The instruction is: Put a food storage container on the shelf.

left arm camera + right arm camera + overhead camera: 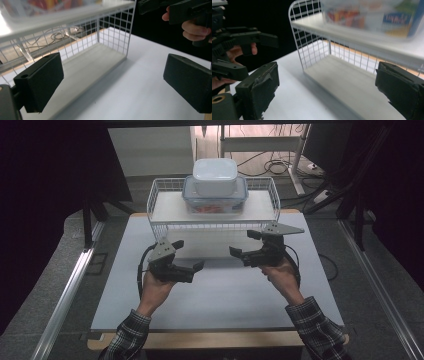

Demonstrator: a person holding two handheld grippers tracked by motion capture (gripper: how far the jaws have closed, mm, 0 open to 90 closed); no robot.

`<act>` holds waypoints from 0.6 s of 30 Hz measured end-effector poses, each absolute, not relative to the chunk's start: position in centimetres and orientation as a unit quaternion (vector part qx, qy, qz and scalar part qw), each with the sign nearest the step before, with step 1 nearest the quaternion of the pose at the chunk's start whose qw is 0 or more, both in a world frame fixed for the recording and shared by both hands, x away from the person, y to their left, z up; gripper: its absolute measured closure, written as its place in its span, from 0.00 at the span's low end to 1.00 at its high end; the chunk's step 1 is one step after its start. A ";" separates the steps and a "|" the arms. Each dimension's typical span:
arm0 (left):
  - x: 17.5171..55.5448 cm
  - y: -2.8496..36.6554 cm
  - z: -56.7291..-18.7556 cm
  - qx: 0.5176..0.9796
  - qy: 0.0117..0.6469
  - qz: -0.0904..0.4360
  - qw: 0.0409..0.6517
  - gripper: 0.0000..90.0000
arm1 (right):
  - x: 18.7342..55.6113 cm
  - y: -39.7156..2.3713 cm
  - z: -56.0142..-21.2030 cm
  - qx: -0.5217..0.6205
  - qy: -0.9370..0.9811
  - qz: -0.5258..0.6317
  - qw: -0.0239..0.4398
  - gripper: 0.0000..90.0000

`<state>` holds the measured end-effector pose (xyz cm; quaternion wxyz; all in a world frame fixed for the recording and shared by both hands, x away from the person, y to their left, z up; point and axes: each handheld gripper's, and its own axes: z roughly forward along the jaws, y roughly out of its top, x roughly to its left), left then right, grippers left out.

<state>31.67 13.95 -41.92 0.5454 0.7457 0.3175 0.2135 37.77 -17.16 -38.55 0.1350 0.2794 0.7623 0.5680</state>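
The desk has a white top with a strip of bare wood along its near edge. It stands on a grey floor. A metal rail runs along the floor past the desk's left edge, and a second rail runs past its right edge. Beyond the far edge, black cables lie looped on the floor beside the legs of a metal frame. Another black cable curls near the right edge. A dark curtain hangs at the left.
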 end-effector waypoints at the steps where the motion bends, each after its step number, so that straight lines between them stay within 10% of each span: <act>1: 31.5 14.0 -42.4 0.748 0.320 0.214 0.541 0.03 | 37.7 -17.2 -38.8 0.282 0.762 0.568 0.131 0.04; 18: 29.1 15.1 -46.1 0.763 0.345 0.178 0.516 0.03 | 35.4 -19.0 -42.8 0.293 0.790 0.527 0.112 0.02</act>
